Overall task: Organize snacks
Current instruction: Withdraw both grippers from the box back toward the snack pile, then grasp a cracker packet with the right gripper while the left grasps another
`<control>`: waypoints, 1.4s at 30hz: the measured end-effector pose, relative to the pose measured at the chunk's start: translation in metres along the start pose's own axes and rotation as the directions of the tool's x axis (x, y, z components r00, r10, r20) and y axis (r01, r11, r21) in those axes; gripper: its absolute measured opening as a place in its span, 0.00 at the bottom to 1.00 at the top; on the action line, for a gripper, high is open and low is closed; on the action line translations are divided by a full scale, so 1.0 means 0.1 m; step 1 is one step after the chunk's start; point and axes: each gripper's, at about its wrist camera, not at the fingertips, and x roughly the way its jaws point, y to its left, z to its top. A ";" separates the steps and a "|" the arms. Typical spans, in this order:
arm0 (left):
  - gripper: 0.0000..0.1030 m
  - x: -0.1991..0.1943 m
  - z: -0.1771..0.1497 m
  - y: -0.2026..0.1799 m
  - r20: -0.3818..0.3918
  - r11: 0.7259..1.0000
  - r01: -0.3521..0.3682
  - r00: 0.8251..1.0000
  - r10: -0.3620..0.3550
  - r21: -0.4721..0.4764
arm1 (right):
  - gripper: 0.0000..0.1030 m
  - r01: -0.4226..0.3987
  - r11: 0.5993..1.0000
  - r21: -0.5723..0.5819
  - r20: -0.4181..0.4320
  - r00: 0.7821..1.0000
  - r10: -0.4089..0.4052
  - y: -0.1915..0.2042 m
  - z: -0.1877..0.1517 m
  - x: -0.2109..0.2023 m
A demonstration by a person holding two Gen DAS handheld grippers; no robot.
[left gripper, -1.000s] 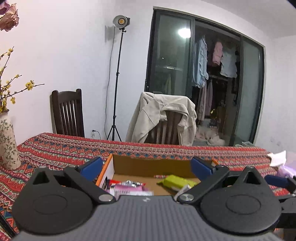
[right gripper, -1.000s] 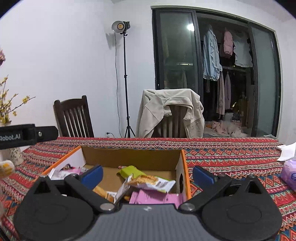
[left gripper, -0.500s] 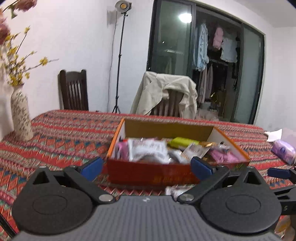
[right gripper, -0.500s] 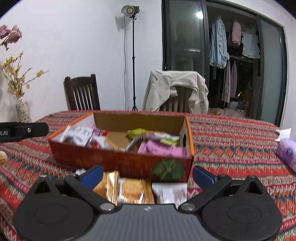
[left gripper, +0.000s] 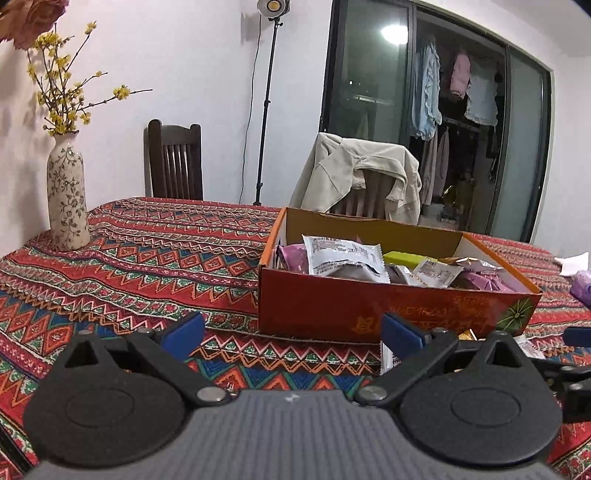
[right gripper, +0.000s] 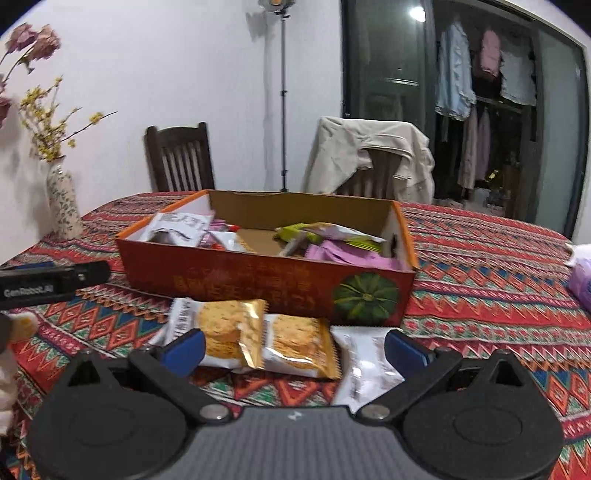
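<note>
Indoor, dim-ish artificial light. Studio lamp (left gripper: 268,6) on a stand glows w/ slight bloom; ceiling light reflection (left gripper: 394,32) glares in the dark glass door (left gripper: 369,110). Lamp casts a soft shadow on the white wall (left gripper: 184,55). Strong fisheye bend + dark vignette at corners. Right wrist view softer, slight motion blur; nearest gripper parts out of focus.

One red cardboard box (right gripper: 266,284) sits at twelve o'clock, with several snack packets inside, too overlapped to count. Three snack packets lie on the cloth in front of it: two gold cracker packs (right gripper: 229,332) (right gripper: 299,345) and one white packet (right gripper: 364,369) toward one o'clock. One vase (left gripper: 66,199) stands at ten o'clock. Two chairs (right gripper: 179,158) (right gripper: 369,162) stand behind. Two grippers (left gripper: 291,334) (right gripper: 293,349) show.
</note>
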 end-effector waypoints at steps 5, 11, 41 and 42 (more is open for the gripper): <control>1.00 0.03 -0.01 0.07 -0.013 0.999 -0.007 1.000 0.007 -0.034 | 1.00 -0.027 0.998 -0.052 -0.025 0.999 0.025 0.24 0.12 0.20; 1.00 0.06 -0.03 0.10 -0.040 0.998 0.022 0.999 -0.024 -0.052 | 0.93 -0.026 0.997 -0.069 -0.071 0.997 0.021 0.44 0.14 0.51; 1.00 0.17 -0.05 0.02 -0.111 0.999 0.015 0.994 -0.020 -0.049 | 0.54 0.066 0.998 0.009 0.134 0.989 -0.067 -0.21 0.11 -0.02; 1.00 0.16 -0.04 -0.01 -0.117 0.999 0.014 0.993 -0.018 -0.038 | 0.54 0.068 0.997 0.020 0.132 0.989 -0.071 -0.26 0.09 0.00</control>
